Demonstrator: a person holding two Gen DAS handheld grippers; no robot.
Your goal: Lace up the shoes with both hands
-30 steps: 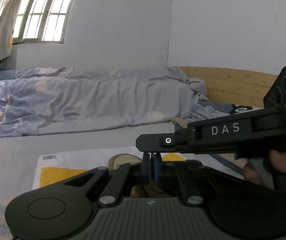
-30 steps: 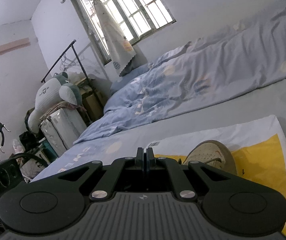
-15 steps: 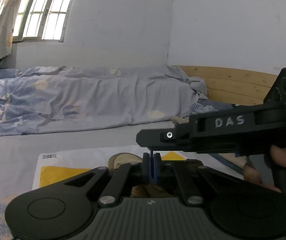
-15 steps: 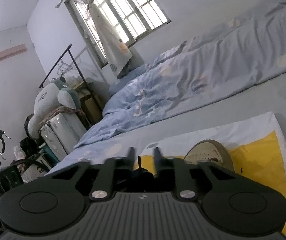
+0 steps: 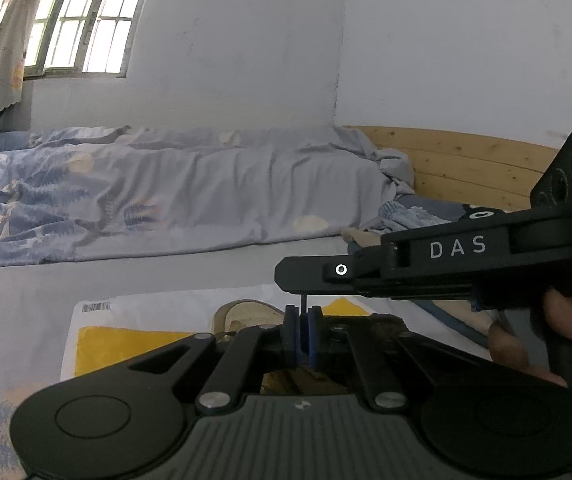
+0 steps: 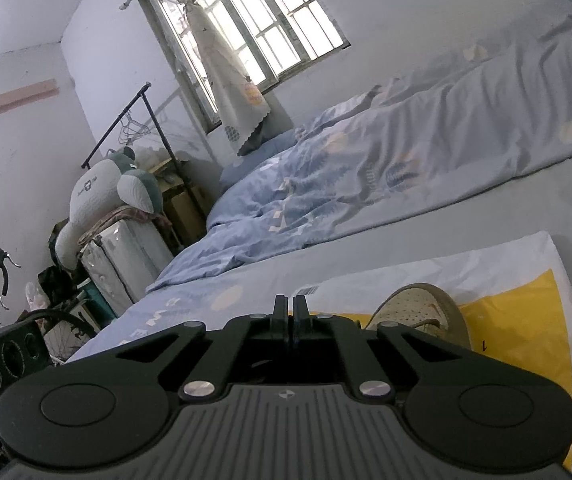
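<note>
Over beige shoe (image 6: 425,312), left gripper (image 5: 303,320) closed, right gripper (image 6: 290,312) just closed

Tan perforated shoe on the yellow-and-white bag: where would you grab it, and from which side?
Probably the thin upper edge beside the lacing, coming from the near side: the tan perforated shoe points its broad rounded toe away, too wide to pinch.

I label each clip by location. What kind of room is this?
Most likely a lived-in bedroom: a bed with a rumpled blue duvet and wooden headboard, a clothes rack with hangers, and a large plush toy.
</note>
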